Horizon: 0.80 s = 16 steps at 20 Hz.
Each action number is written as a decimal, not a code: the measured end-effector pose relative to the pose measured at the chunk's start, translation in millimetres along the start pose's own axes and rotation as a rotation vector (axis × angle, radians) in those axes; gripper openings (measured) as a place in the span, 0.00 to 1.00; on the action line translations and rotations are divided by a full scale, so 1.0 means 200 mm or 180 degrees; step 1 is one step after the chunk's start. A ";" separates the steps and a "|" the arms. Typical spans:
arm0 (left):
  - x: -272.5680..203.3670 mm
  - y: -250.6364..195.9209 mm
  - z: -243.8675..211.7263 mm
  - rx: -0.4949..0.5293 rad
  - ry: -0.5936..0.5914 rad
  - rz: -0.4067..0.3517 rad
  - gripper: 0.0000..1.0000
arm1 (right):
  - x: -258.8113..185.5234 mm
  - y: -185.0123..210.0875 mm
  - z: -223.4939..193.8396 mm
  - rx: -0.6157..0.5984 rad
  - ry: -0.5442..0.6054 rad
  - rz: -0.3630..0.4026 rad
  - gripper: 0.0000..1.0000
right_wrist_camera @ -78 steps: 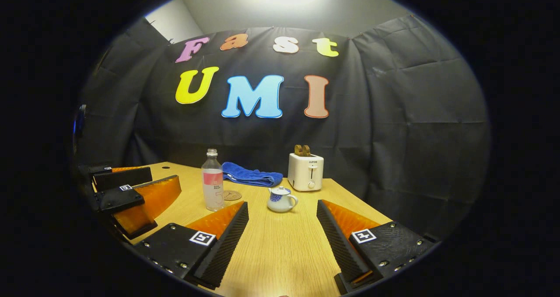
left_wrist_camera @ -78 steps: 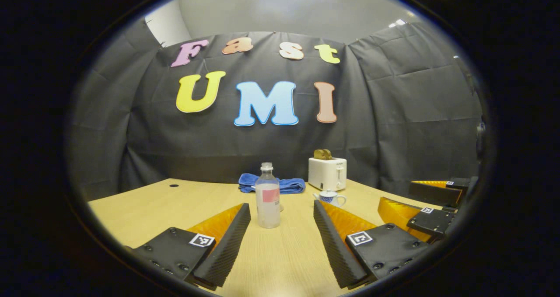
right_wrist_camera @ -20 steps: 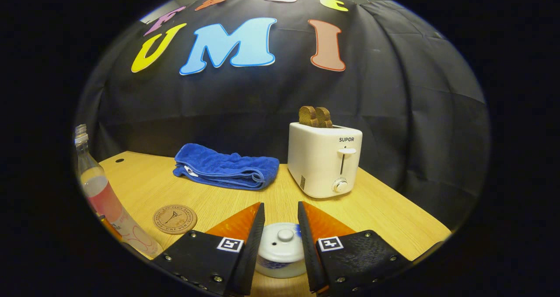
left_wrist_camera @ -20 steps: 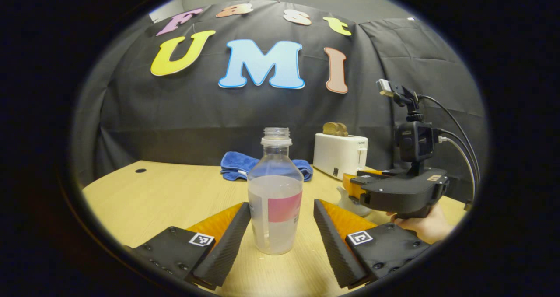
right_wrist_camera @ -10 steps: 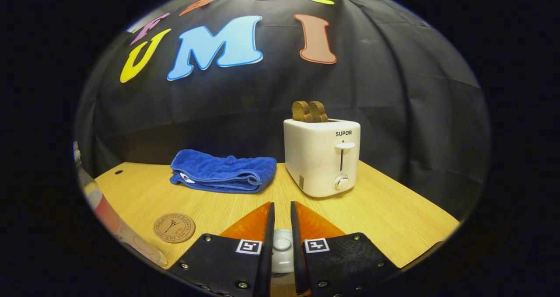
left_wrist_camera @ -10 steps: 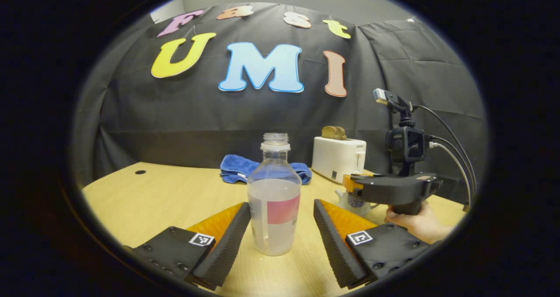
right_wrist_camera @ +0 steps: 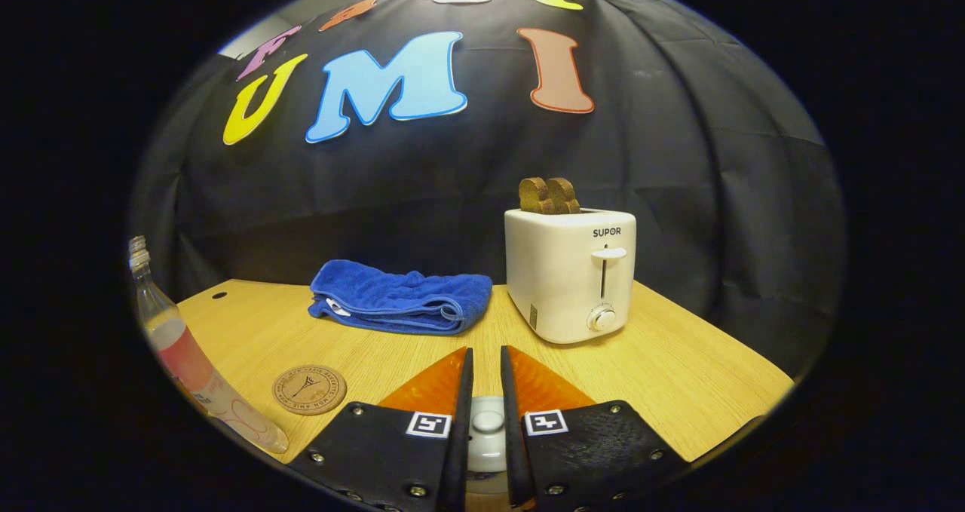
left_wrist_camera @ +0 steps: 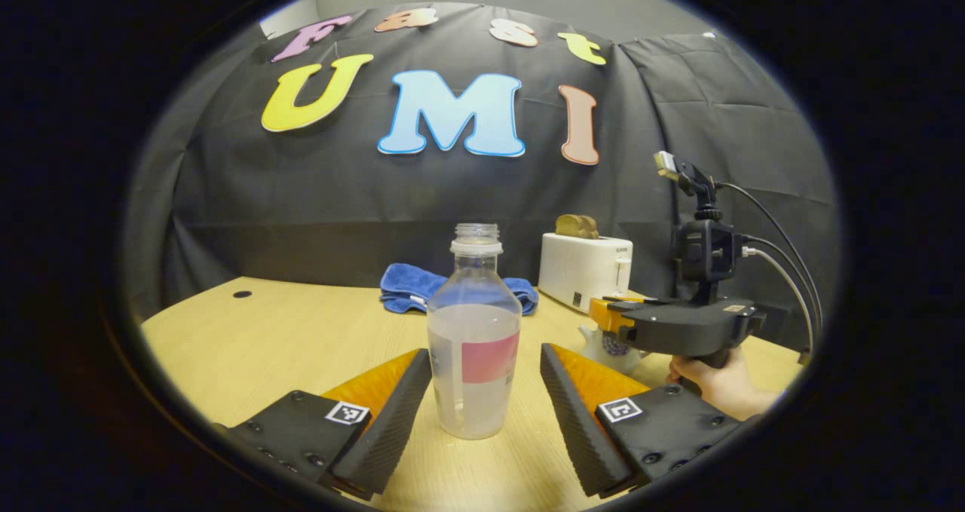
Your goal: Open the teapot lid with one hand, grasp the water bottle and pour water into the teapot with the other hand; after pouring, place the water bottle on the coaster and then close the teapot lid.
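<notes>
Landmark: the clear plastic water bottle point(left_wrist_camera: 474, 338) with a pink label band, uncapped and partly filled, upright on the light wooden table point(left_wrist_camera: 286, 338).

Left gripper point(left_wrist_camera: 482, 406): jaws spread wide, one finger on each side of the bottle's lower half, a gap left on both sides; nothing gripped.

Right gripper point(left_wrist_camera: 603, 320): seen from the left gripper view to the right of the bottle, held by a hand point(left_wrist_camera: 720, 387), poised over the small white teapot with blue pattern point(left_wrist_camera: 611, 346). In the right gripper view its fingers are drawn nearly together on the knob of the white round teapot lid point(right_wrist_camera: 487, 425); whether the lid is lifted off the pot cannot be told.

Round brown cork coaster point(right_wrist_camera: 309, 390): flat on the table just beside the bottle, bare.

Behind the bottle: folded blue towel point(left_wrist_camera: 411, 289). Right of that, a white two-slot toaster point(left_wrist_camera: 586, 271) with brown toast slices point(right_wrist_camera: 549, 195) sticking up.
</notes>
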State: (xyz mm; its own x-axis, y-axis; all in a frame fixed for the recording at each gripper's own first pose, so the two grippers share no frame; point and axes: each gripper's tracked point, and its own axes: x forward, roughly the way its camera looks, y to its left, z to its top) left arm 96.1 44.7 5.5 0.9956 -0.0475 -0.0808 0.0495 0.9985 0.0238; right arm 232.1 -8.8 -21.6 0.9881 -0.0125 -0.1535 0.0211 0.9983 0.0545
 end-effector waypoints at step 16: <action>0.02 0.00 -0.04 0.0005 0.0044 0.0017 0.96 | 0.01 0.00 0.04 0.0010 -0.0095 -0.0010 0.12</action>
State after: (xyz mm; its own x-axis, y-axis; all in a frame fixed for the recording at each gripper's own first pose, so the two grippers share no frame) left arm 98.9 44.6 -1.8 0.9947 -0.0416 -0.0942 0.0442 0.9987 0.0258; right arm 235.5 -10.1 -13.9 0.9921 -0.0173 -0.1242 0.0246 0.9981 0.0571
